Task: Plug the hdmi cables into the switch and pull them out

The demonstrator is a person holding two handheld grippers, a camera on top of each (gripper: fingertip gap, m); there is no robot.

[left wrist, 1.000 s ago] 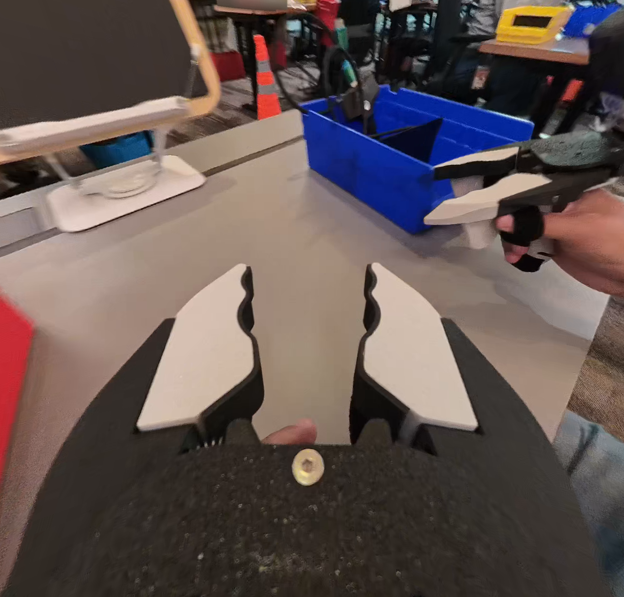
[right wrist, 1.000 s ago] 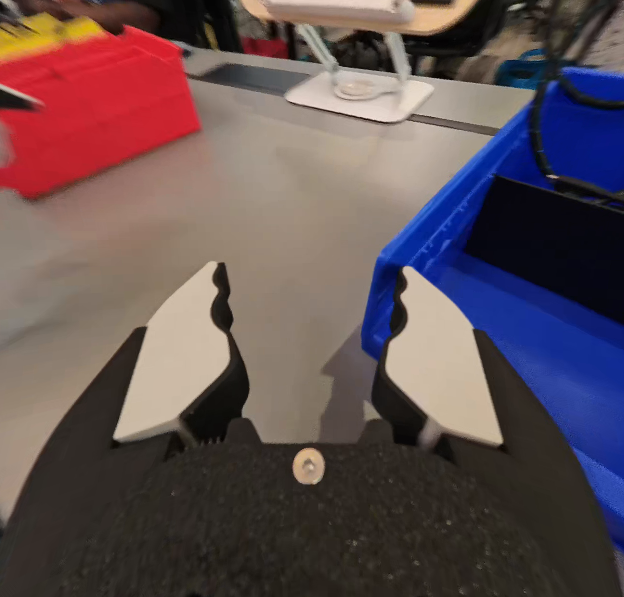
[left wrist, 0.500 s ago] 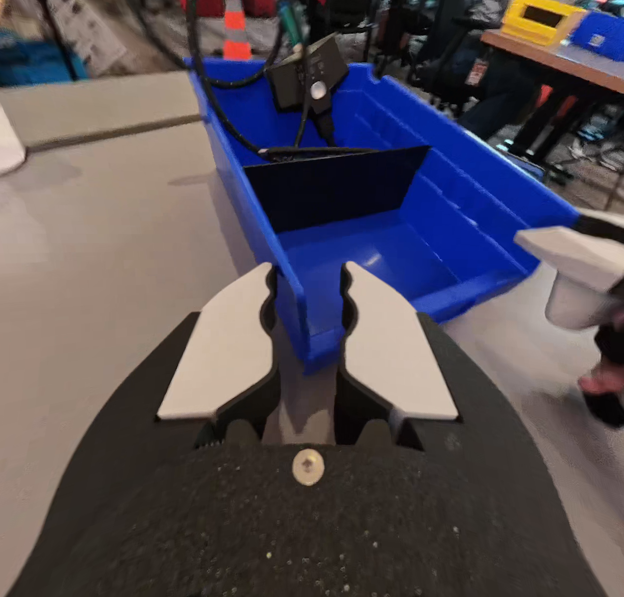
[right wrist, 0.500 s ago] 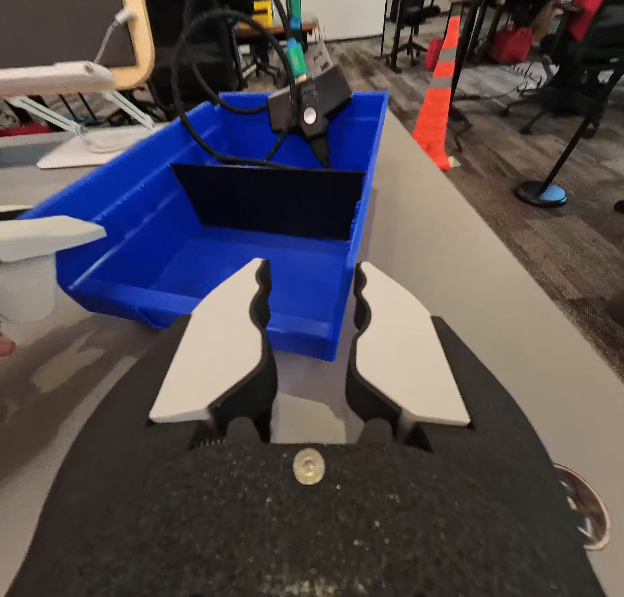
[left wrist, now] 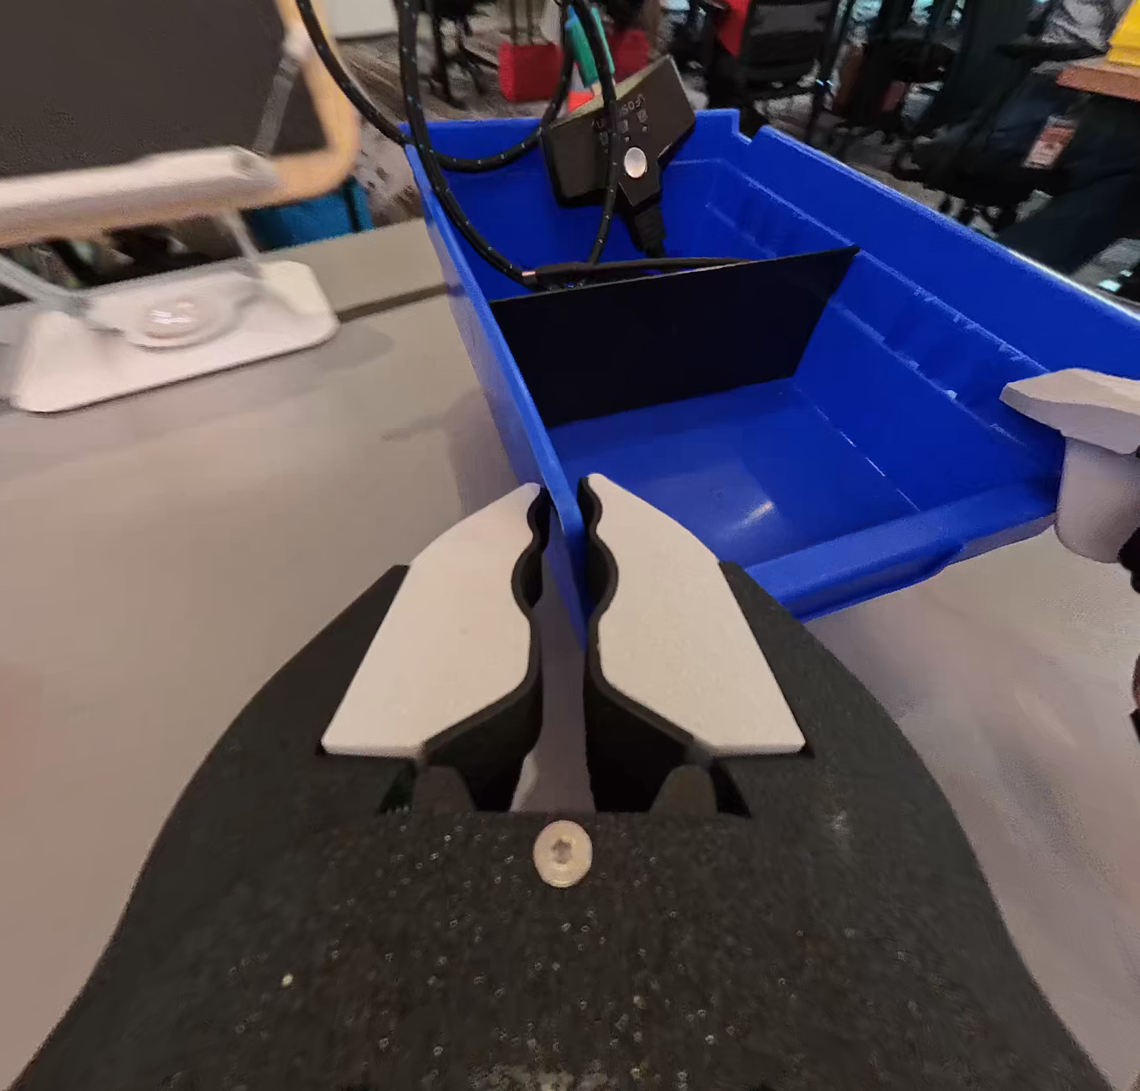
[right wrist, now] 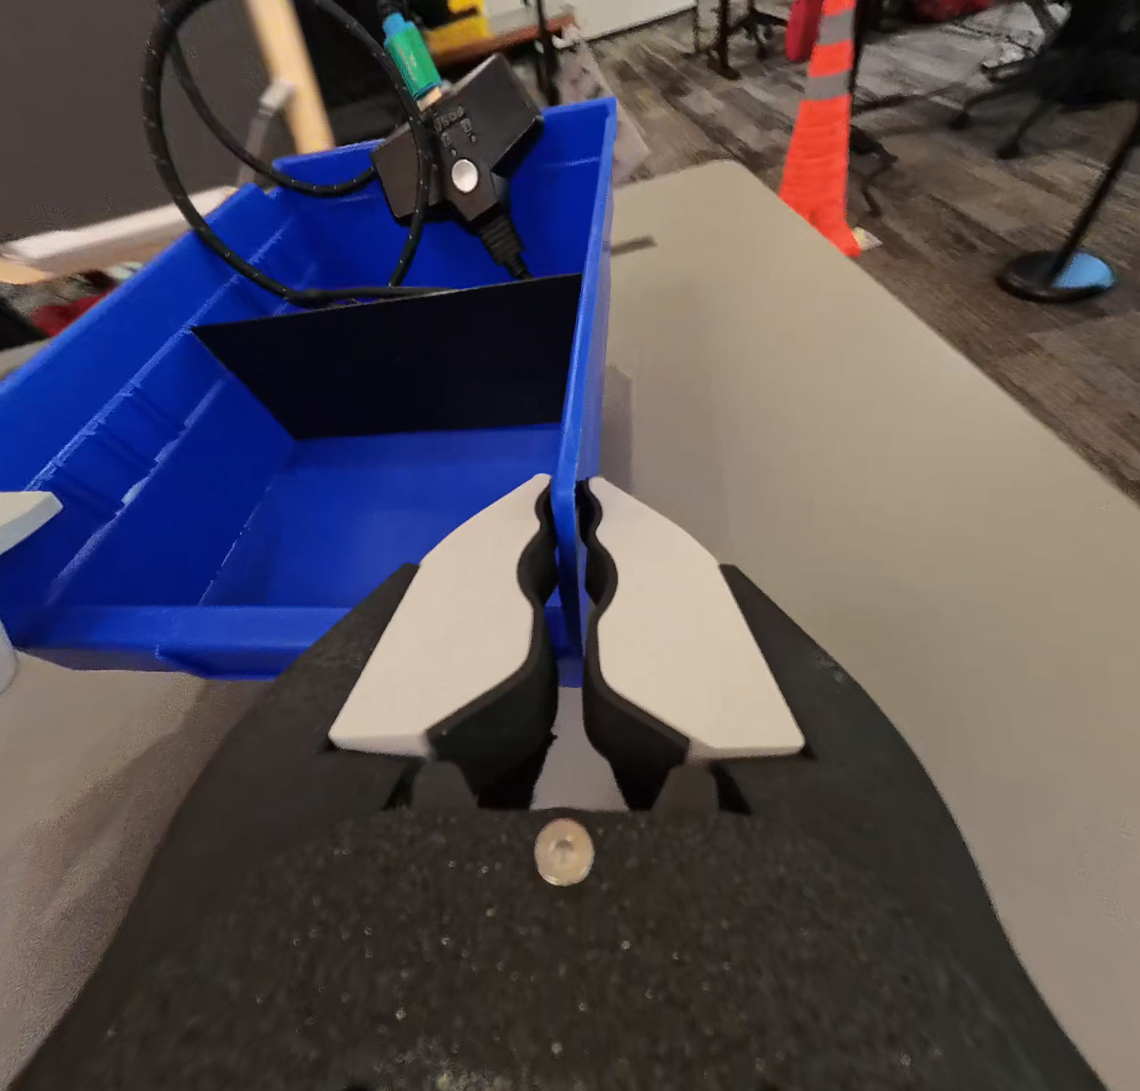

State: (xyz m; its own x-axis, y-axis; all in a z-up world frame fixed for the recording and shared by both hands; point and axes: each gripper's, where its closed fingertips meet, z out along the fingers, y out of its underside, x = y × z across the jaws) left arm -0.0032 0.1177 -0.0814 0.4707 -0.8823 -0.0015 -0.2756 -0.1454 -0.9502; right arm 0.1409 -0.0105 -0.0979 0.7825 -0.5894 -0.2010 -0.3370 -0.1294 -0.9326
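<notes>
Now: both grippers clamp blue bin point(left wrist: 925, 296) | switch point(left wrist: 617, 136) behind divider point(left wrist: 666, 327)

The bin point(left wrist: 894, 345) looks like smooth, faintly glossy blue plastic, with a matt black divider point(left wrist: 666, 327) inside. The switch point(right wrist: 459, 148) is matt black plastic with a shiny metal button. The cables point(right wrist: 185, 197) have a braided, speckled black sheath. The table point(left wrist: 216, 537) is smooth matt grey. Each gripper, left point(left wrist: 562, 494) and right point(right wrist: 566, 490), has a grainy black body, smooth matt pale finger plates and a shiny metal screw.
</notes>
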